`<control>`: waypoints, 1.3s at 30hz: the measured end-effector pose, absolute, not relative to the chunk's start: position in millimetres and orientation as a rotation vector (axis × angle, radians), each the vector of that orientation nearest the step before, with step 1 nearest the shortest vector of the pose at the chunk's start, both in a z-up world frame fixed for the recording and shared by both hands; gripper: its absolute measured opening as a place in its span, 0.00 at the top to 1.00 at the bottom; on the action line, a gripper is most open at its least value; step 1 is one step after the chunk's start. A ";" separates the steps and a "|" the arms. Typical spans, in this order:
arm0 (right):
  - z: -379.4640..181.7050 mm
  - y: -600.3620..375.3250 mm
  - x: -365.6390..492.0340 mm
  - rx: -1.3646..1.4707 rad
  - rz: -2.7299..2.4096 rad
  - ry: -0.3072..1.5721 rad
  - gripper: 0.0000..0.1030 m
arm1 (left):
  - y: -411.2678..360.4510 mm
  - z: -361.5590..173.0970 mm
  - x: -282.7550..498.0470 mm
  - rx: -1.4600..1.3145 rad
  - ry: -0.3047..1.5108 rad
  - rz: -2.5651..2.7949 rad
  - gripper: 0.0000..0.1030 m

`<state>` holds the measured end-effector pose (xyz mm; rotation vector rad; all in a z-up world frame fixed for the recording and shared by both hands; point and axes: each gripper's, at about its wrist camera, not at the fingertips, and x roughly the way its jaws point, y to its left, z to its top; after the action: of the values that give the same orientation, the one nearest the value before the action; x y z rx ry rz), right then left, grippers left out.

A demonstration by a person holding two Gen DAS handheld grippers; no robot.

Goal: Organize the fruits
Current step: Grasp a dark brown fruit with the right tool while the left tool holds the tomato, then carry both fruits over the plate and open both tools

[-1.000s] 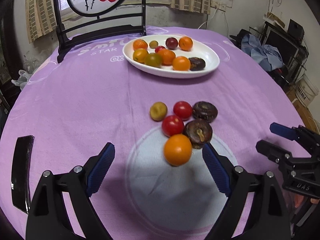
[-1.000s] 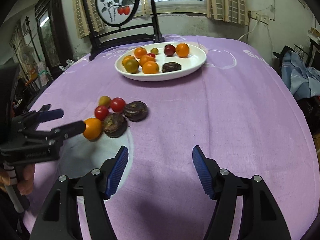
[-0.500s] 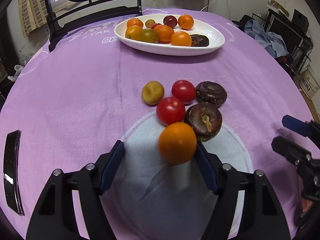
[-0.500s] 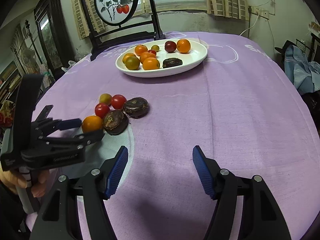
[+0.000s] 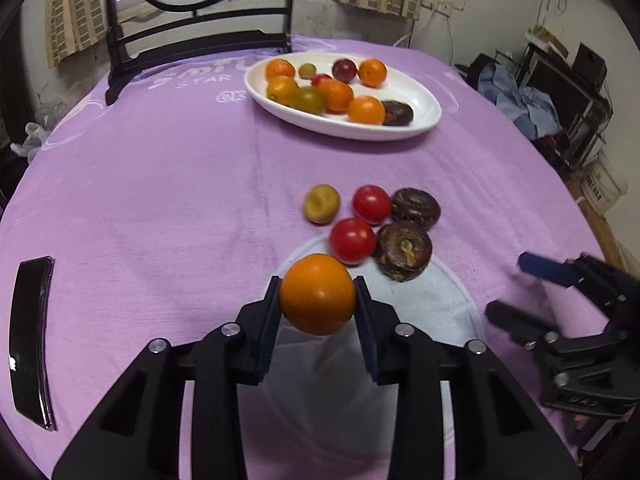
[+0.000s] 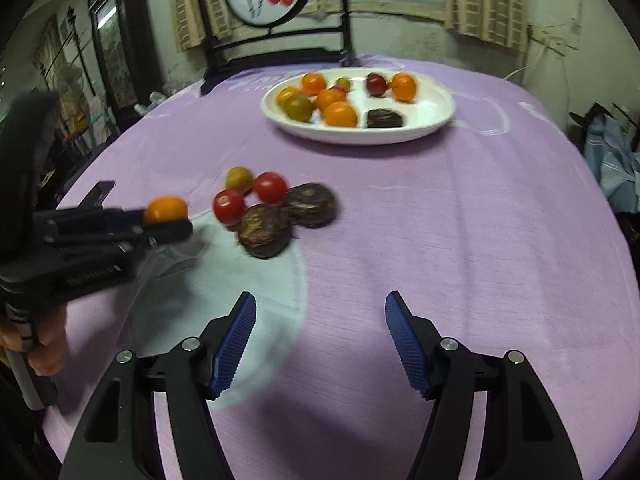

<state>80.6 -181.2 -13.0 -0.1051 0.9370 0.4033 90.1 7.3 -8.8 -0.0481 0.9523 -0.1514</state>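
Note:
My left gripper (image 5: 317,282) has its jaws closing on an orange (image 5: 317,294), both blue pads pressing its sides just above the purple cloth. Beyond it lie two red tomatoes (image 5: 353,241), two dark brown fruits (image 5: 404,250) and a yellow-green fruit (image 5: 321,203). A white oval plate (image 5: 420,128) at the far side holds several oranges and other fruits. My right gripper (image 6: 320,336) stands open over bare cloth with nothing between its fingers. In the right wrist view the left gripper (image 6: 168,220) holds the orange (image 6: 166,209) at the left.
A black phone-like slab (image 5: 30,340) lies near the table's left edge. A dark chair (image 5: 200,40) stands behind the plate. A hand (image 6: 44,344) holds the left gripper's handle. Clutter and shelves fill the room's right side.
The left gripper's jaws have closed from wide apart onto the orange, which now sits between the pads. The right gripper has shifted slightly and stays open.

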 end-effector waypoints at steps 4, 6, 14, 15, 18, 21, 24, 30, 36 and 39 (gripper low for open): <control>-24.4 -152.8 90.3 -0.163 0.436 0.977 0.34 | 28.1 -2.2 87.8 -0.073 0.910 -0.120 0.66; -29.5 -138.8 97.4 -0.192 0.435 0.985 0.34 | 37.6 -2.9 89.0 -0.103 0.907 -0.114 0.66; -32.9 -107.8 123.8 -0.237 0.393 0.950 0.41 | 56.4 -12.5 98.0 -0.176 0.940 -0.111 0.66; -32.6 -106.7 125.2 -0.231 0.393 0.945 0.51 | 56.3 -12.8 98.0 -0.173 0.938 -0.110 0.66; -30.6 -105.9 125.1 -0.230 0.388 0.935 0.58 | 55.4 -14.4 98.4 -0.165 0.940 -0.108 0.66; -28.8 -112.2 117.2 -0.209 0.409 0.939 0.59 | 55.6 -17.4 99.9 -0.183 0.957 -0.126 0.66; -22.1 -126.6 106.0 -0.174 0.418 0.931 0.59 | 50.7 -17.5 98.9 -0.162 0.950 -0.131 0.66; 9.0 -172.4 84.6 -0.118 0.391 0.860 0.59 | 37.0 -10.4 91.9 -0.128 0.942 -0.148 0.66; 40.1 -202.9 81.1 -0.088 0.377 0.782 0.59 | 15.7 10.5 88.9 -0.066 0.915 -0.189 0.66; 50.4 -206.9 89.2 -0.093 0.379 0.752 0.59 | 5.1 27.3 96.3 -0.041 0.896 -0.207 0.66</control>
<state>89.2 -206.9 50.4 -0.0933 0.7524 0.3793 96.3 5.1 27.3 -0.0412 0.8957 -0.2071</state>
